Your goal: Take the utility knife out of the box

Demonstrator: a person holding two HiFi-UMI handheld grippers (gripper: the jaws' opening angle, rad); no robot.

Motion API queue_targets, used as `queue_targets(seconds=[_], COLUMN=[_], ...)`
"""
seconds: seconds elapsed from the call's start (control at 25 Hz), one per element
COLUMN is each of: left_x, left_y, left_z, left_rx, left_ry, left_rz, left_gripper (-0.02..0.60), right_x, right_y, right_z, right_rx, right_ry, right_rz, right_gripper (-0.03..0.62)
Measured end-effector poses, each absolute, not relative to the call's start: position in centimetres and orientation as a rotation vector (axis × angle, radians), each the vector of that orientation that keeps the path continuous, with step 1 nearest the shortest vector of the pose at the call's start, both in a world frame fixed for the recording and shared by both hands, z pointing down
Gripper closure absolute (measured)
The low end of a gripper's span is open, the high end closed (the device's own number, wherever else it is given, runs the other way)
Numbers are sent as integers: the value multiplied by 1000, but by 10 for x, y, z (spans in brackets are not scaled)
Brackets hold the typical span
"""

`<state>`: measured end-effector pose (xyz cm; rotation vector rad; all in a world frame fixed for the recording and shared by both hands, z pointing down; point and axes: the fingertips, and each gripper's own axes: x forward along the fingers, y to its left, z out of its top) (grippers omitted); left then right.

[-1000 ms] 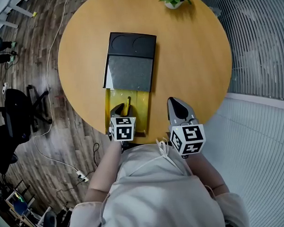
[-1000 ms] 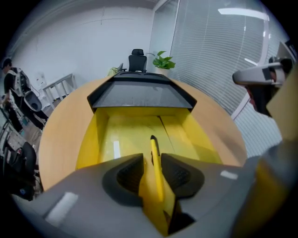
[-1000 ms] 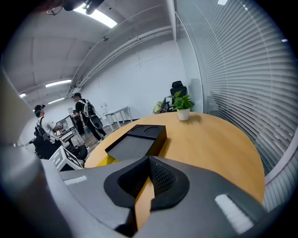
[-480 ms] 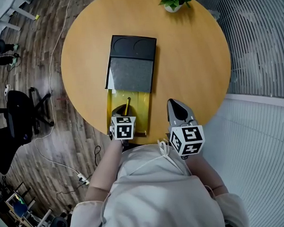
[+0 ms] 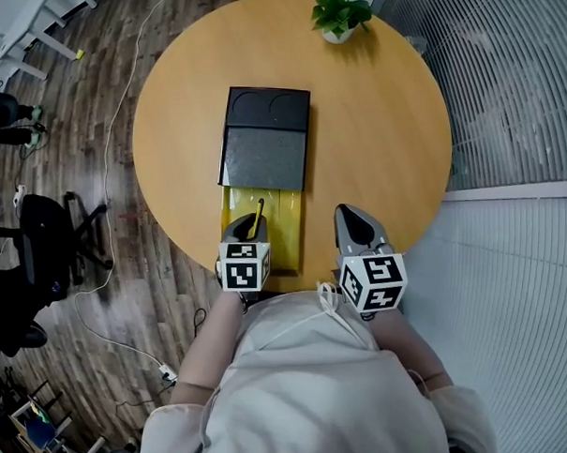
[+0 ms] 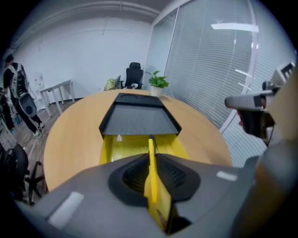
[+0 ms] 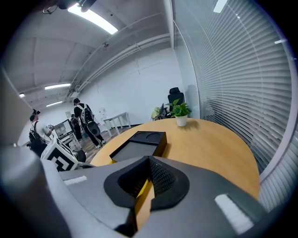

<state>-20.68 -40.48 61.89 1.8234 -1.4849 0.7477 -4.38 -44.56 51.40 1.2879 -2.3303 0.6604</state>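
L gripper (image 5: 246, 231) just closed on utility knife (image 5: 258, 216), lifted it above box (image 5: 289, 236).

There is one round table (image 5: 381, 131), one yellow box (image 5: 286, 221), one utility knife (image 5: 258, 213), one potted plant (image 5: 338, 12), plus two grippers: left gripper (image 5: 247, 229), right gripper (image 5: 355, 217).

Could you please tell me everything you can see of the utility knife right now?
The utility knife is slim, yellow and plastic-looking, with a dark far tip. It stands on edge, its near end clamped in the left hand-held gripper, whose jaws have just been closing on it. It points away from the person, toward the black lid, above the open yellow box. Whether its tip touches the box cannot be told.
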Motion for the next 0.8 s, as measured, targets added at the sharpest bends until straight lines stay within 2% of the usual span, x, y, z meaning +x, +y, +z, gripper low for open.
queue_targets(seconds=[0.8], left_x=[-215], left_y=[-452], left_z=[326], left_rx=[2285], left_ry=[-1889], left_rz=[158], left_gripper=[528], right_x=[-60], right_y=[-456], right_z=[380], right_rx=[1386], right_ry=[-2572], right_rz=[354], right_gripper=[594])
